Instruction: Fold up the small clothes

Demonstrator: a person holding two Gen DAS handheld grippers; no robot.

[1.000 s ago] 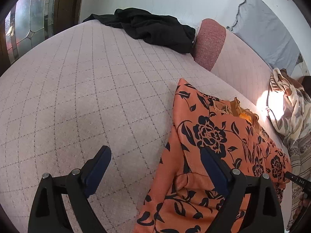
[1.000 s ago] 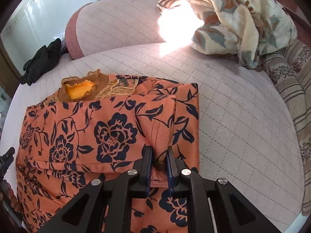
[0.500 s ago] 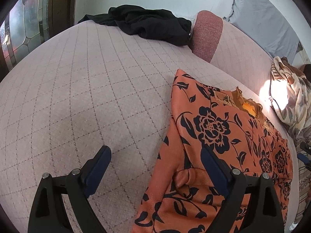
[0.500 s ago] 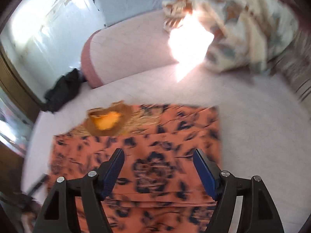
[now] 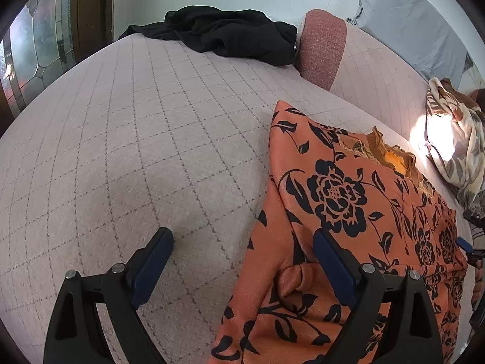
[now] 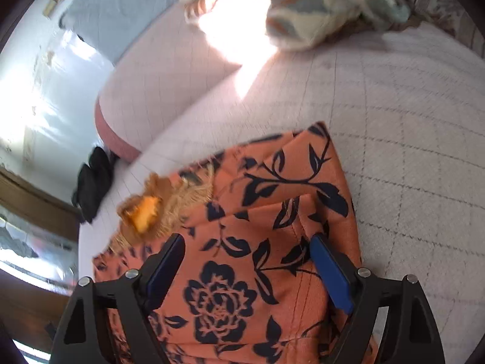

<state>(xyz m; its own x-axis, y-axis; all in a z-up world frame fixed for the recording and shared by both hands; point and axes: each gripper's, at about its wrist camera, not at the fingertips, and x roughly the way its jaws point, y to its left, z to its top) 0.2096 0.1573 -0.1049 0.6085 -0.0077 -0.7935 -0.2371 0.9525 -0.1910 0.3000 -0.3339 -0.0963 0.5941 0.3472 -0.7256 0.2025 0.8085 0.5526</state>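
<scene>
An orange garment with black flowers (image 5: 339,194) lies partly folded on the quilted pink sofa seat (image 5: 136,139), its ruffled collar (image 5: 394,160) towards the backrest. My left gripper (image 5: 242,238) is open and straddles the garment's left edge, one finger over the seat and one over the cloth. In the right wrist view, my right gripper (image 6: 247,242) hovers over the garment (image 6: 272,182) near its right edge. Its jaws are opening; the cloth lies flat under them and the pads do not pinch it. The collar (image 6: 145,212) lies to its left.
A black garment (image 5: 230,36) is heaped at the sofa's far end by a red-sided cushion (image 5: 321,48). A leaf-print blanket (image 6: 303,9) lies in sunlight on the backrest. Grey cloth (image 5: 409,21) hangs on the wall. A patterned glass pane (image 5: 36,51) stands at left.
My right gripper has let go of the pinched fold, opened wide and rolled, shifting towards the garment's right side. The left gripper has stayed open and barely moved.
</scene>
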